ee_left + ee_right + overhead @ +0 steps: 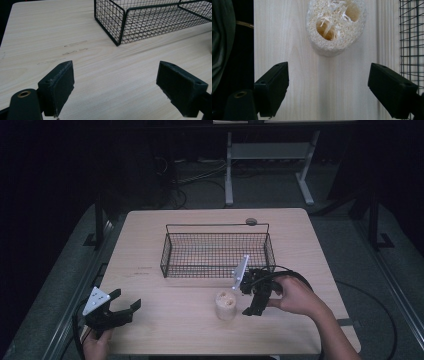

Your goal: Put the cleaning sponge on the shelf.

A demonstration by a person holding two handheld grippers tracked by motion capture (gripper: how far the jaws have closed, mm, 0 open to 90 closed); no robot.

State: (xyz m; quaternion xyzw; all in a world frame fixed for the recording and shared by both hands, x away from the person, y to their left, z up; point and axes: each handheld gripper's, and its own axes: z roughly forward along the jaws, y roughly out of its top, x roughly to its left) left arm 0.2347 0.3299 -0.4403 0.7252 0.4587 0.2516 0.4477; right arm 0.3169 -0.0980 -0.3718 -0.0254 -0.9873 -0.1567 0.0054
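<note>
Standing on end on the table (150,320), the loofah (225,304) keeps its long axis upright, cut face up, at about 5 o'clock from the basket (217,251). The right gripper view alone shows its holes (325,30) and fibres; the high view gives just a pale stub. The right gripper (250,297) sits just beside it at 3 o'clock, jaws wide, holding nothing. The left gripper (122,307) rests well apart at 9 o'clock, jaws likewise wide; its own view looks towards the basket's near corner (120,25).
</note>
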